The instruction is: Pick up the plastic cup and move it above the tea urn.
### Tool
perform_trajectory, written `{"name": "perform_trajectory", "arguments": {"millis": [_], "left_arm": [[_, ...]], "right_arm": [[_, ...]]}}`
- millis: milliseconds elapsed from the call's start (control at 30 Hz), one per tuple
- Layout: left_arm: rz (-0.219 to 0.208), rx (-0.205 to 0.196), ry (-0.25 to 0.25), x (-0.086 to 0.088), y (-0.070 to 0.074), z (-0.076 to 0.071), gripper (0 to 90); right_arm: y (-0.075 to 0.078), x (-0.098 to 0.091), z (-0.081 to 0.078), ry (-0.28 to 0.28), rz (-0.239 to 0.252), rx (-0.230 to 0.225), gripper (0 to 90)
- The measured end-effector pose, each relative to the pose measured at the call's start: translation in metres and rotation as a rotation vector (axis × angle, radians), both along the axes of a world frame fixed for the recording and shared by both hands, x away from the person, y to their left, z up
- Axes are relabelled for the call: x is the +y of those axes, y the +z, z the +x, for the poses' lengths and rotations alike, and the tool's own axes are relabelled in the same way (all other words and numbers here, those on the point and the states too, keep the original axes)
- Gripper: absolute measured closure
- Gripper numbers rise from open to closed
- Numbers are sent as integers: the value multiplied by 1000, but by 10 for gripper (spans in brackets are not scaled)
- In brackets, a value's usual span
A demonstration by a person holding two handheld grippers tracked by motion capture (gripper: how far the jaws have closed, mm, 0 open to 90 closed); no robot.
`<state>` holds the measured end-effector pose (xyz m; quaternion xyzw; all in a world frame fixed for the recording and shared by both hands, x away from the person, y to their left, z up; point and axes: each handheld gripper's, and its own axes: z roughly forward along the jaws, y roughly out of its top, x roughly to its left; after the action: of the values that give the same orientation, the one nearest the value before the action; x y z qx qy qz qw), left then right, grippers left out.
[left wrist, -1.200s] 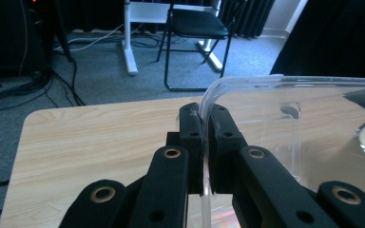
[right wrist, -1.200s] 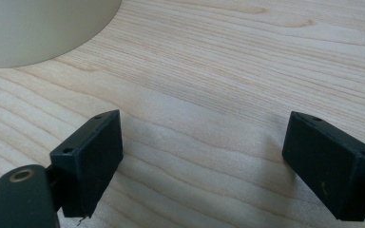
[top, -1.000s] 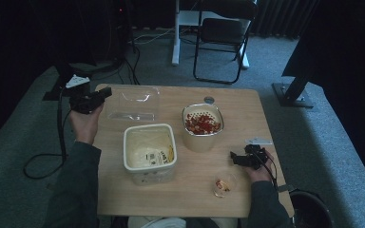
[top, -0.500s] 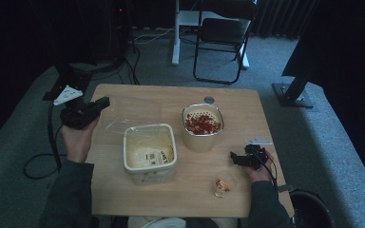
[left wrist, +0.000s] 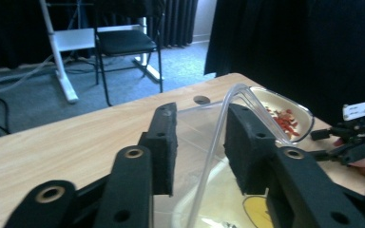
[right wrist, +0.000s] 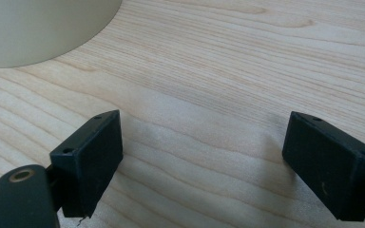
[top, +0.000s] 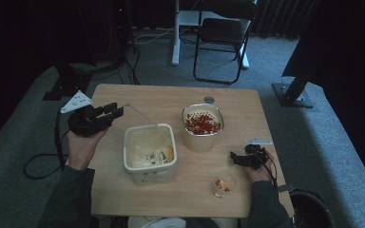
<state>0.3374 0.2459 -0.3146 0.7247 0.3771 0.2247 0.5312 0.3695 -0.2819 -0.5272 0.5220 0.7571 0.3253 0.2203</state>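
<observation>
The left gripper [top: 115,110] carries a clear plastic lid [left wrist: 228,123] by its rim, held tilted above the table [top: 171,102] just beside the square tub [top: 149,153]. In the left gripper view the rim passes between the 2 jaws, which are only partly closed, so I cannot tell how firmly it is pinched.

The step seems to be putting the lid on the tub. To do it well, bring the lid level first, line 1 corner with a corner of the tub, then lower and press along the edge.

The right gripper [top: 237,157] rests on the table near the beige bowl [top: 202,127], jaws wide apart, grasping nothing. It could steady the tub.
</observation>
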Motion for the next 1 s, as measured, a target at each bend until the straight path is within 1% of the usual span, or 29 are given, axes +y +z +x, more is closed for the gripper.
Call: {"name": "perform_trajectory", "arguments": {"millis": [67, 100, 133, 167, 267, 300, 433, 533, 600, 633, 700, 733, 800, 1000], "left_arm": [[-21, 2, -10, 1, 1, 0, 592], [-38, 1, -36, 1, 1, 0, 562], [-43, -1, -47, 1, 1, -1, 532], [-36, -11, -42, 1, 2, -2, 523], [-32, -11, -37, 1, 2, -2, 498], [-36, -4, -20, 2, 0, 0, 488], [-46, 5, -5, 5, -5, 4, 480], [-28, 3, 14, 6, -9, 7, 478], [-28, 9, 23, 6, -12, 9, 475], [-21, 9, 28, 7, -14, 10, 474], [-15, 16, 48, 8, -20, 13, 474], [-15, 16, 48, 8, -20, 13, 474], [-11, 31, 73, 12, -29, 19, 474], [-6, 50, 117, 19, -45, 28, 475]], "right_arm": [[0, 0, 0, -1, 0, 0, 128], [0, 0, 0, 0, 1, -1, 128], [0, 0, 0, -1, 1, 0, 128], [0, 0, 0, -1, 1, 0, 128], [0, 0, 0, -1, 1, 0, 128], [0, 0, 0, -1, 1, 0, 128], [0, 0, 0, -1, 0, 1, 128], [0, 0, 0, 0, 0, -1, 128], [0, 0, 0, -2, 1, -1, 128], [0, 0, 0, -1, 0, 0, 128], [0, 0, 0, -2, 2, 0, 134], [0, 0, 0, -2, 2, 0, 134], [0, 0, -1, 0, 1, -2, 140], [0, 0, -1, 0, 2, -5, 146]]}}
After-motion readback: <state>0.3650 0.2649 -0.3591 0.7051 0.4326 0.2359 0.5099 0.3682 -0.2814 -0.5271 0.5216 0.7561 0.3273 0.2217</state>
